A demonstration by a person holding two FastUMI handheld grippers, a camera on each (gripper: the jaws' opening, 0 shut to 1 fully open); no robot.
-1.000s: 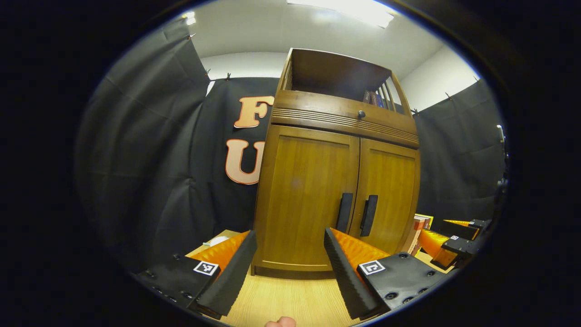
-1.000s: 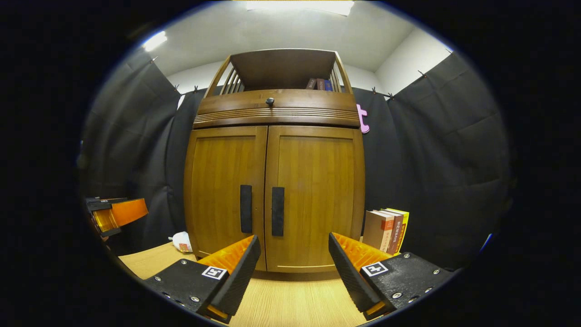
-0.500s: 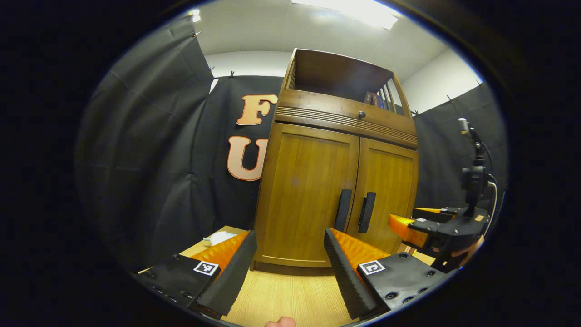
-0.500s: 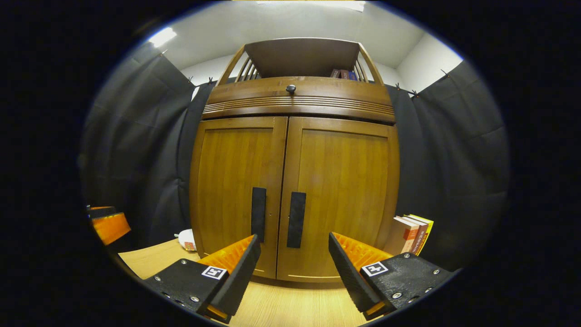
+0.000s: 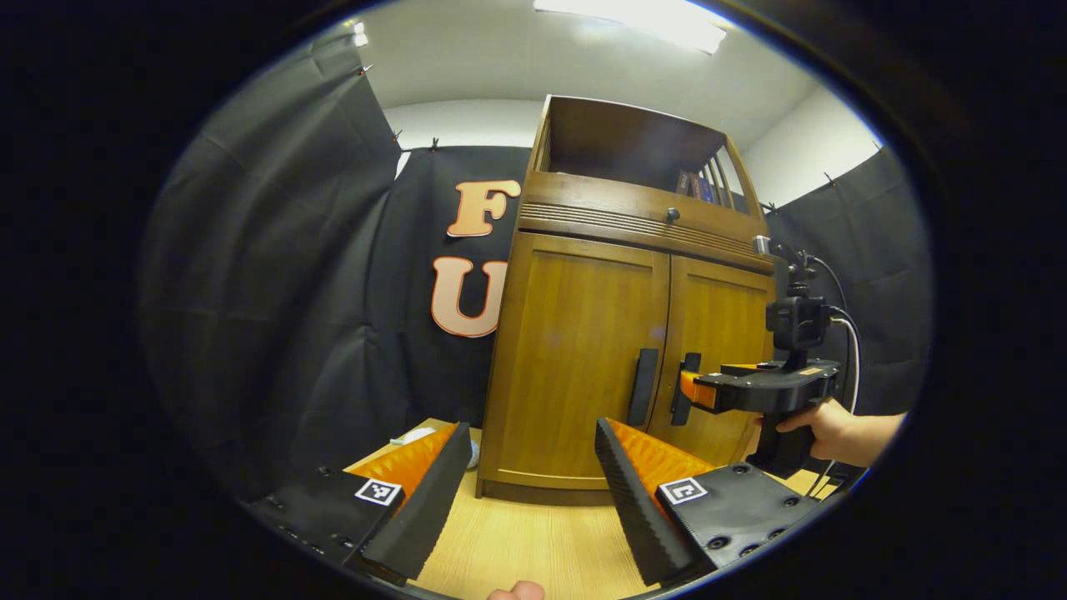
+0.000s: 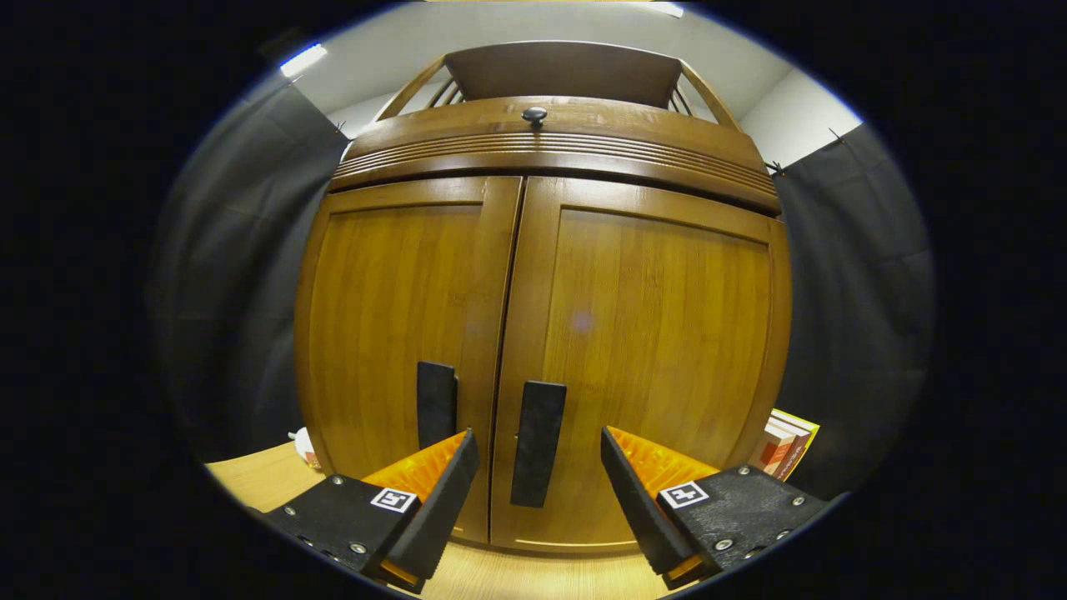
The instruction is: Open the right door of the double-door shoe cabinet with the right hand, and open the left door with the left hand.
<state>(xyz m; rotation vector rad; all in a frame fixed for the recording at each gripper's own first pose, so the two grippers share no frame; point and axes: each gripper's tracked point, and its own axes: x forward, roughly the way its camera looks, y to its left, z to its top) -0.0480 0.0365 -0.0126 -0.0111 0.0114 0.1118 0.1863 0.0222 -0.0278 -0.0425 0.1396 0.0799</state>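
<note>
The brown wooden double-door shoe cabinet stood upright on the light wood-grain surface against the black cloth wall, with both doors closed. In the right gripper view, the right gripper was close to the cabinet front with its fingers spread wide and holding nothing. The black vertical bar handle of the right door lay in line between the two fingers, slightly left of midway; whether it was touched could not be told. The matching black bar handle of the left door stood just beside it, across the seam, above the left finger.

In the left gripper view, the left gripper hovered back from the cabinet, also wide apart and empty, well short of the left door handle. Farther off, the right gripper, held by a person's hand, reached to the right door handle. A small round dark knob sat on the ribbed band above the doors. Several upright books stood at the cabinet's right side.
</note>
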